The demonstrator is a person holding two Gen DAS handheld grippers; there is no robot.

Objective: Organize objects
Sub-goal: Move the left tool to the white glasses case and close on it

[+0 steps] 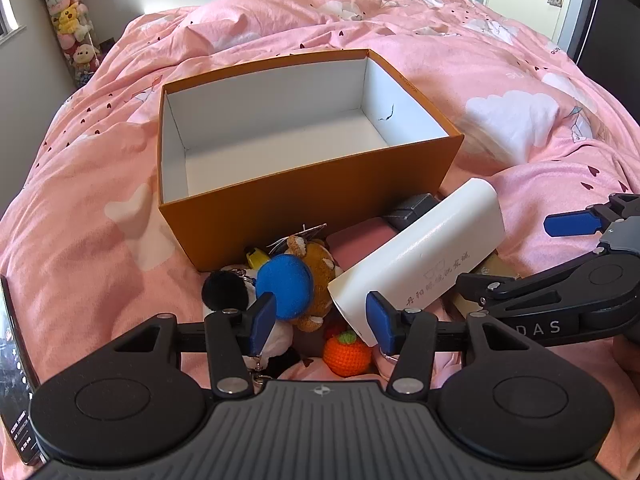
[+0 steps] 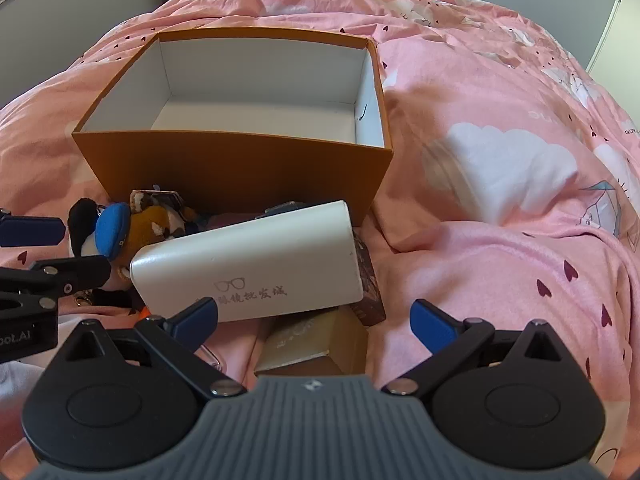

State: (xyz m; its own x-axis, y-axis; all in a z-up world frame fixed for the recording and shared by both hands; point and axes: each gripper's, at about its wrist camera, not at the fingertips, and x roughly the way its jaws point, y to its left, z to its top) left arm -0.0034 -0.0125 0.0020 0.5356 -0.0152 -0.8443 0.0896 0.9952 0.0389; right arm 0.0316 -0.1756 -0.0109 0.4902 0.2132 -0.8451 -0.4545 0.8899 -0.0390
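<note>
An open orange box with an empty white inside stands on the pink duvet. A pile lies against its near wall. In it are a white glasses case, a blue-capped plush, a brown plush, a black pompom and an orange crochet fruit. My left gripper hovers open over the plush toys, its right pad in front of the case's corner. My right gripper stands wide open over the case's near edge and a tan box.
A grey object and a pink flat item lie behind the case, and a dark patterned box lies under its right end. A phone shows at the left edge. A tube of plush toys stands in the far corner.
</note>
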